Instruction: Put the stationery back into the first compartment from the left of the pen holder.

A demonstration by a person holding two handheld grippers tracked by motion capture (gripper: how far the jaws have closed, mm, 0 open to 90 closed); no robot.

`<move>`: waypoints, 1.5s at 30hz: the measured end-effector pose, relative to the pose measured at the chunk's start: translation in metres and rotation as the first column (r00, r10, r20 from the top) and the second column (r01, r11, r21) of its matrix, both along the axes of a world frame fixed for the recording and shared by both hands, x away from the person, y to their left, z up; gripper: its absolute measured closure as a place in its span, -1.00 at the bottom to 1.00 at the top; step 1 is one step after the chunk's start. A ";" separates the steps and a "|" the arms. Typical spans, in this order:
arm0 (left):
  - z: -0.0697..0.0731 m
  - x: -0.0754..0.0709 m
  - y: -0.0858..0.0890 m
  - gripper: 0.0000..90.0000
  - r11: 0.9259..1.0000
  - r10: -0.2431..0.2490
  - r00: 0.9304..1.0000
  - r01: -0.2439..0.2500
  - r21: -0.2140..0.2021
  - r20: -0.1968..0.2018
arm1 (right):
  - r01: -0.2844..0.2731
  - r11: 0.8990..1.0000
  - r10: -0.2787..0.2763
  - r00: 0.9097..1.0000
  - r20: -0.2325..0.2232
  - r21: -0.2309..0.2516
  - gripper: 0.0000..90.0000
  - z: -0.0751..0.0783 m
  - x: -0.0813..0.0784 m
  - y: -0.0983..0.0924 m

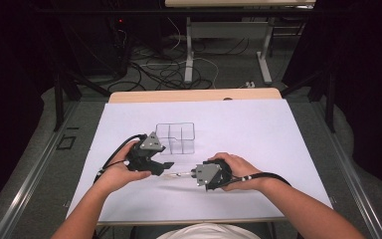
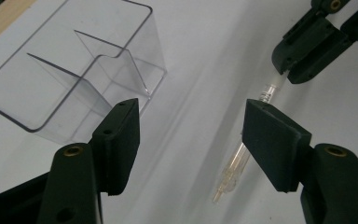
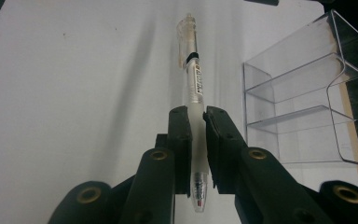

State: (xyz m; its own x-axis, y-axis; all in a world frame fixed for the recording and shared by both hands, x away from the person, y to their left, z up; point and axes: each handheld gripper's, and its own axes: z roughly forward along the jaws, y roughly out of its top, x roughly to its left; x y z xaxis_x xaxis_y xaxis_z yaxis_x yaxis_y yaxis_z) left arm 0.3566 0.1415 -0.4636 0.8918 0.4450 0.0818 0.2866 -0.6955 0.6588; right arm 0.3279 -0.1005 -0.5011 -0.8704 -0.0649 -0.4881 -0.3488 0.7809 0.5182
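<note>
The right gripper (image 3: 196, 140) is clamped on the grip end of a clear pen (image 3: 193, 84), holding it level just above the white table cover (image 1: 258, 129). The left gripper (image 2: 191, 133) stands unclenched beside the pen's free end, its jaws apart and pressing on nothing. A clear divided organizer (image 1: 175, 138) sits just behind the left gripper.

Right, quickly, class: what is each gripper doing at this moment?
Left gripper: open, jaws apart, not yet pressing on the pen.
Right gripper: closed on the pen, near its tip end.
</note>
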 end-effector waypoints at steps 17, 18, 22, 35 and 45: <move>-0.007 -0.001 -0.023 -0.04 0.984 -0.109 0.993 0.114 0.138 -0.038 | -0.004 1.000 0.004 1.000 0.010 -0.004 0.79 0.001 -0.001 0.000; -0.008 -0.002 -0.024 -0.04 0.982 -0.110 0.993 0.114 0.148 -0.034 | -0.005 1.000 0.005 1.000 0.011 -0.002 0.79 0.001 -0.001 0.000; -0.010 -0.001 -0.028 -0.01 0.977 -0.130 0.990 0.137 0.162 -0.052 | -0.012 1.000 0.012 1.000 0.014 -0.007 0.79 0.001 -0.002 0.001; -0.017 0.003 -0.039 0.19 0.959 -0.162 0.983 0.178 0.218 -0.091 | -0.013 1.000 0.013 1.000 0.016 0.002 0.79 0.001 -0.002 0.002; -0.021 0.000 -0.050 0.29 0.948 -0.201 0.973 0.222 0.229 -0.111 | -0.011 1.000 0.011 1.000 0.021 -0.003 0.79 0.001 -0.002 0.003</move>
State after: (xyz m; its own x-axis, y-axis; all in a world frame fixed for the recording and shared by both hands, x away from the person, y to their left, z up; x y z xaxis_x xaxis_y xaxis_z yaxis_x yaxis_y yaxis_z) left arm 0.3561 0.0920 -0.4851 0.9716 0.2221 0.0818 0.1637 -0.8801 0.4458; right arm 0.3261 -0.0976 -0.5002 -0.8592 -0.0758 -0.5061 -0.3682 0.7783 0.5085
